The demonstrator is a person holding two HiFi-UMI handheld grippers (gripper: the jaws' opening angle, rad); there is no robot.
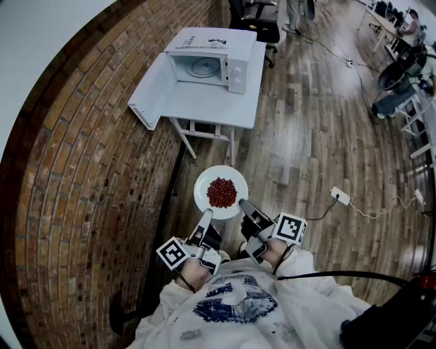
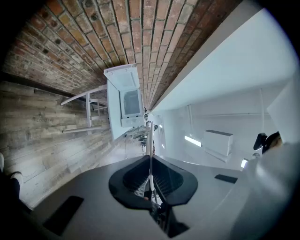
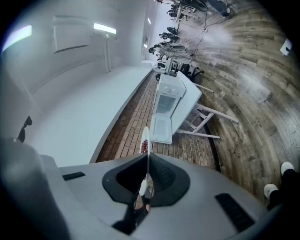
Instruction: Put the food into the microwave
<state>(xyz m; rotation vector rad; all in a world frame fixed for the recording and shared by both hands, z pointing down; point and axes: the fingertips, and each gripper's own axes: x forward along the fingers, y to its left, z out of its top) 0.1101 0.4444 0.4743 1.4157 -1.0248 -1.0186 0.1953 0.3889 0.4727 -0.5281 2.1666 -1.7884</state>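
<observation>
A white plate (image 1: 204, 196) heaped with red food (image 1: 221, 192) hangs in the air in front of the person, well short of the table. My left gripper (image 1: 205, 217) is shut on the plate's near-left rim and my right gripper (image 1: 244, 204) is shut on its near-right rim. In each gripper view the plate (image 2: 149, 140) shows edge-on between the closed jaws, and in the right gripper view the red food (image 3: 144, 146) peeks over the plate (image 3: 145, 161). The white microwave (image 1: 210, 61) stands on a small white table (image 1: 225, 109) ahead, its door (image 1: 148, 95) swung wide open to the left.
A brick wall (image 1: 82, 170) runs along the left. Wooden floor (image 1: 306, 150) spreads to the right, with a power strip (image 1: 340, 196) and cable lying on it. Office chairs (image 1: 255, 20) stand behind the table. Desks and equipment (image 1: 398, 75) sit at the far right.
</observation>
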